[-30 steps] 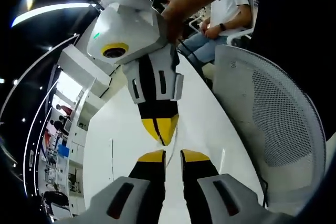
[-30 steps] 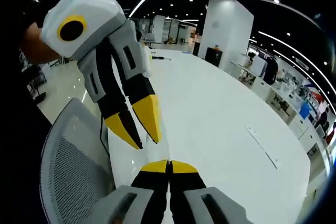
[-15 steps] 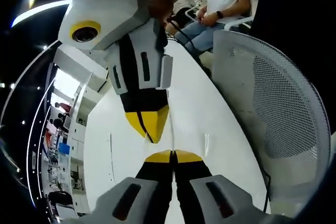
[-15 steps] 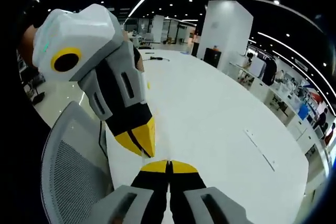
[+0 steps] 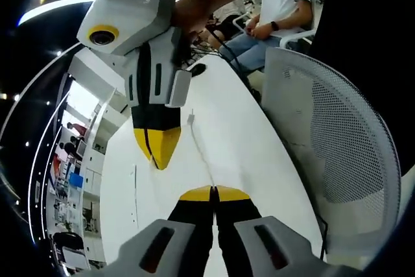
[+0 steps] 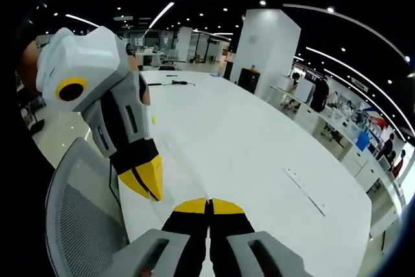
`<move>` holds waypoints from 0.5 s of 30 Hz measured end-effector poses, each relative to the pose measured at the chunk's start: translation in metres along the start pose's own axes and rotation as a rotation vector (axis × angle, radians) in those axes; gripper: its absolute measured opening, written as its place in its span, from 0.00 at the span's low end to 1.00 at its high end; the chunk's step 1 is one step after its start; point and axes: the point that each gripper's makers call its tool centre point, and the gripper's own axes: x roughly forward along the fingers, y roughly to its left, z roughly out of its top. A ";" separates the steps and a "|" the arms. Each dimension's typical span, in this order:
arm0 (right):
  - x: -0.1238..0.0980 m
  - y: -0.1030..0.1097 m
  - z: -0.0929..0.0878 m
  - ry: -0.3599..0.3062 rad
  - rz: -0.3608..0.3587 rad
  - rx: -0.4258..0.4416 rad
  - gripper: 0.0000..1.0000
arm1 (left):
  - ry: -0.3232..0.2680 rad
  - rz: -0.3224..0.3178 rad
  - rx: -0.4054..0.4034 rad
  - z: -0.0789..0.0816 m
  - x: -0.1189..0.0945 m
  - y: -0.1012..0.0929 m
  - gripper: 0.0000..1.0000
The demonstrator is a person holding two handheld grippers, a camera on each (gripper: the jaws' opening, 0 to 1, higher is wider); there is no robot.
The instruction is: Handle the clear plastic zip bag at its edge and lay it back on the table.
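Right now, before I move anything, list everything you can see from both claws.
Clear zip bag: one, see-through, faint crease line on the table running to the left claw's tips; outline hard to make out.
Table: one, white, long, under both claws.
Mesh chair: one, grey-white, at the table's edge.
Black items: a couple, small, at the table's far end.
Pillar: one, white, beyond the table.
Seated person: one, white top, blue jeans, past the chair.
Hand: one, gripping the right claw's body.
Left claw: yellow tips, jaws shut; whether it pinches the bag is unclear.
Right claw: yellow tips, jaws shut, above the table.
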 end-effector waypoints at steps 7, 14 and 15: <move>-0.007 -0.014 0.008 -0.025 -0.041 0.000 0.00 | -0.008 0.004 -0.010 0.000 0.000 0.004 0.00; -0.011 -0.020 0.021 -0.076 -0.060 0.008 0.00 | -0.027 -0.005 -0.053 -0.002 0.001 0.001 0.00; -0.011 -0.020 0.024 -0.082 -0.062 0.004 0.00 | -0.031 -0.004 -0.061 -0.002 0.001 0.001 0.00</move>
